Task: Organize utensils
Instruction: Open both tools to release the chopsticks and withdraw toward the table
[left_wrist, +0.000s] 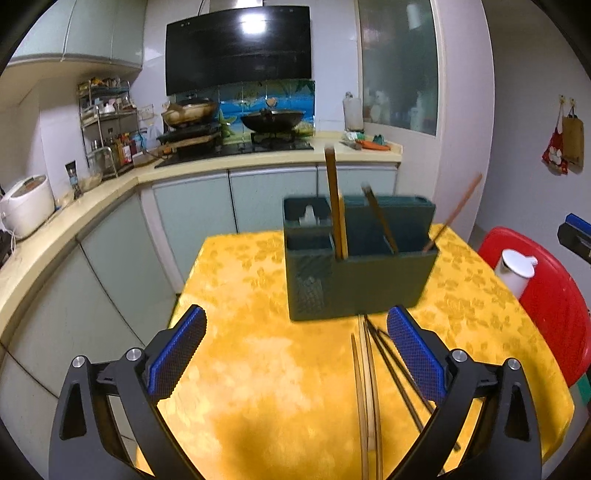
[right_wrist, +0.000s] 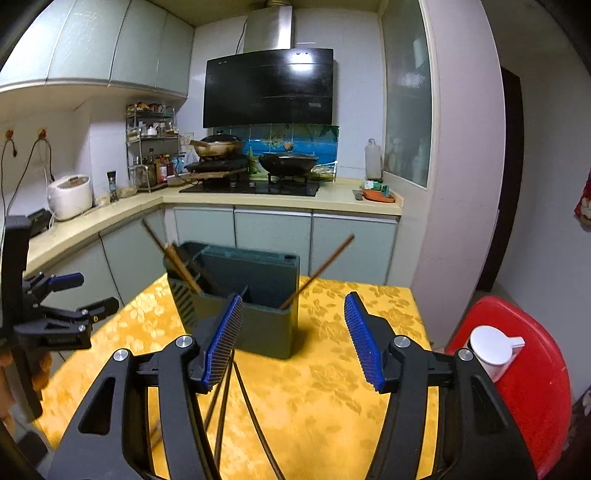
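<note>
Both the left gripper (left_wrist: 295, 354) and right gripper (right_wrist: 293, 339) are held with jaws apart, nothing gripped. A dark green utensil caddy (left_wrist: 360, 266) is set on the yellow tablecloth (left_wrist: 258, 369), several chopsticks (left_wrist: 336, 206) leaning inside. More chopsticks (left_wrist: 369, 387), perhaps five, are laid loose just before it.

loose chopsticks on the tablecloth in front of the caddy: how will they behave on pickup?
The loose chopsticks look thin, straight and stiff, so probably light and unlikely to flex. They lie flat on the yellow tablecloth, so getting pads under one may be fiddly, and they might roll or skate. They overlap in a loose fan, so closing the left gripper could nudge a neighbour.
</note>
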